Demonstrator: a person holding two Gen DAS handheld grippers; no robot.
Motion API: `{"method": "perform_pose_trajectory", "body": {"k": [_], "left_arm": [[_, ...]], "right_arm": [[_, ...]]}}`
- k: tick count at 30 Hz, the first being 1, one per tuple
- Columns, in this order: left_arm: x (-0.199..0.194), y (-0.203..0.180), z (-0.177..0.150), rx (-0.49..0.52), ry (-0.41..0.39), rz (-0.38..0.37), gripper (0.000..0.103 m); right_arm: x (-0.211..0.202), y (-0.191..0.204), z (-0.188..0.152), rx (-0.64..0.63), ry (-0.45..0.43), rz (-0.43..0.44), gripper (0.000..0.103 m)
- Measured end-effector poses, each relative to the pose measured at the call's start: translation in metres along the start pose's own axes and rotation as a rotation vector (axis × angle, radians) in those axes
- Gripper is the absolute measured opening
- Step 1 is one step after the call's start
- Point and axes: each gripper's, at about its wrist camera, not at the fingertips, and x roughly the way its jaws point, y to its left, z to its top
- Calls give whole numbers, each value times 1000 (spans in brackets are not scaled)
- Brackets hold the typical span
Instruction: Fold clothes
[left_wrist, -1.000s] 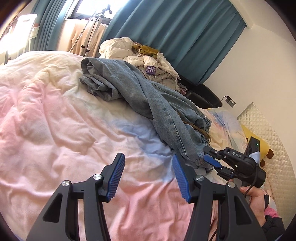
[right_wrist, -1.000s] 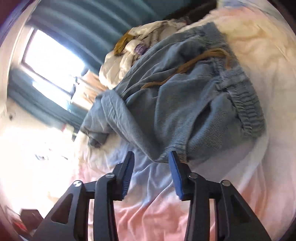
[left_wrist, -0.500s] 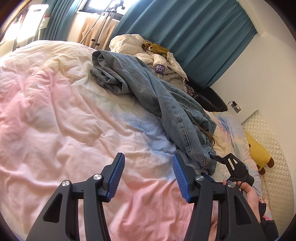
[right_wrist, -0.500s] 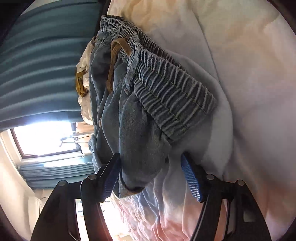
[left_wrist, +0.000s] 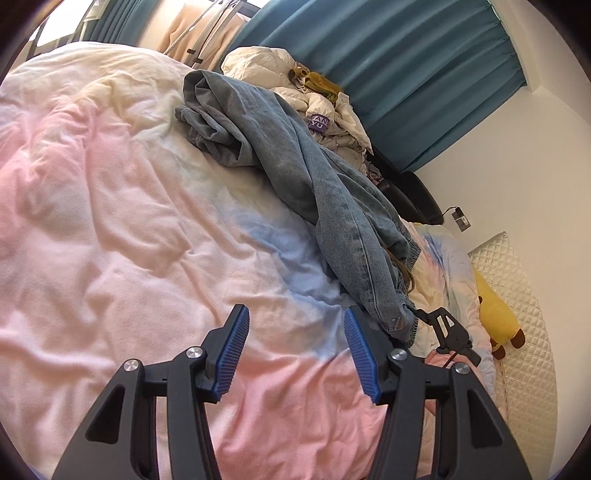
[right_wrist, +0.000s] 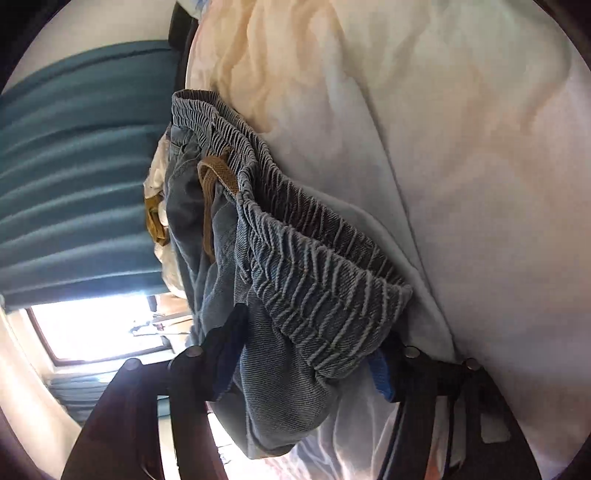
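Blue denim trousers (left_wrist: 295, 166) lie crumpled across the pastel duvet (left_wrist: 110, 221), their elastic waistband (right_wrist: 314, 266) nearest my right gripper. A tan drawstring (right_wrist: 210, 192) hangs from the waistband. My left gripper (left_wrist: 293, 350) is open and empty above the duvet, just left of the waistband end. My right gripper (right_wrist: 306, 365) is open, with the waistband corner lying between its blue pads. It also shows in the left wrist view (left_wrist: 443, 328), at the trousers' near end.
A heap of white and mustard clothes (left_wrist: 317, 96) lies behind the trousers by teal curtains (left_wrist: 406, 74). A yellow plush toy (left_wrist: 495, 317) and quilted headboard (left_wrist: 524, 332) are at the right. A bright window (right_wrist: 96, 328) is beyond.
My right gripper has rolled over, opened wider and moved forward so the waistband corner now sits between its fingers. My left gripper has stayed open and drifted slightly.
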Motion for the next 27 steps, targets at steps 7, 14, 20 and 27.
{"method": "perform_pose_trajectory", "body": {"k": [7, 14, 20, 27], "left_arm": [[9, 7, -2, -3, 30, 16, 55], [20, 9, -8, 1, 39, 57, 55], [30, 8, -8, 1, 42, 83, 55], [49, 5, -8, 19, 74, 101, 55]], "right_arm": [[-44, 52, -3, -255, -181, 21, 19], [-85, 75, 30, -386, -386, 56, 17], [-104, 56, 55, -368, -474, -17, 16], [-110, 40, 86, -370, -561, -149, 16]]}}
